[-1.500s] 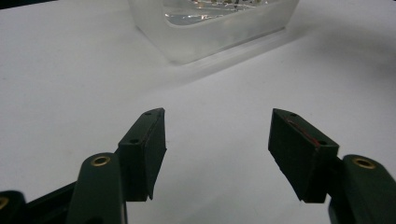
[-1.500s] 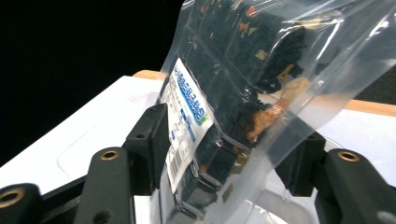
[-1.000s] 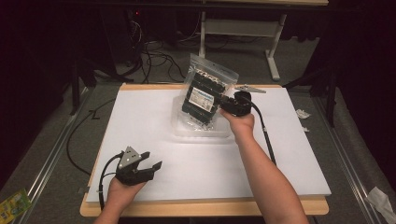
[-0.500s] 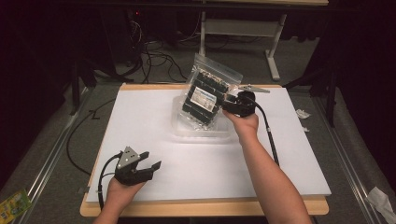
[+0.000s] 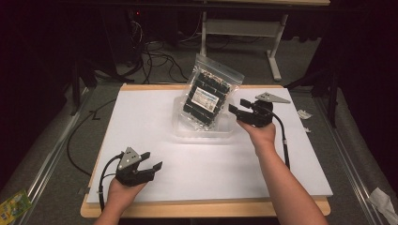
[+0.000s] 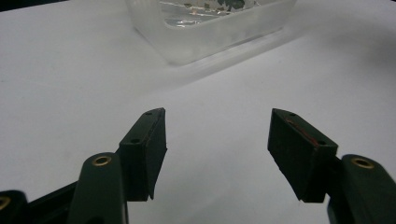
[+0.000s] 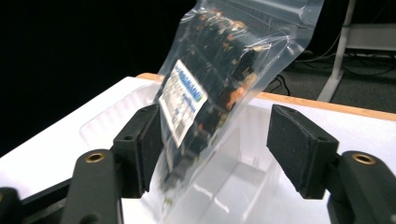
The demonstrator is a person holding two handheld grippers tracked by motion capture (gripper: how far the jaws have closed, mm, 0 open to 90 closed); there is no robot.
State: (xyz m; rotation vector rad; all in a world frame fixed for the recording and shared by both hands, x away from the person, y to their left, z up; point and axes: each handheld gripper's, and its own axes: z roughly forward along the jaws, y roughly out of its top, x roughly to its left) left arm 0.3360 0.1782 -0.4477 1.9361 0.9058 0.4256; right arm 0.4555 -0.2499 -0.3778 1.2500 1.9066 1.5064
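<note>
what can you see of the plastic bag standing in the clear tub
The plastic bag is a clear zip-top pouch packed with small black parts and bearing a white label with a blue band. It stands tilted, its lower end inside the clear tub on the white table, its sealed top leaning away from the person. The right gripper sits beside it, its jaws just opened and apart from the bag.

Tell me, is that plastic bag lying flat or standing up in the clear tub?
Standing up, tilted. The bag leans with its lower end inside the clear tub and its top well above the rim.
</note>
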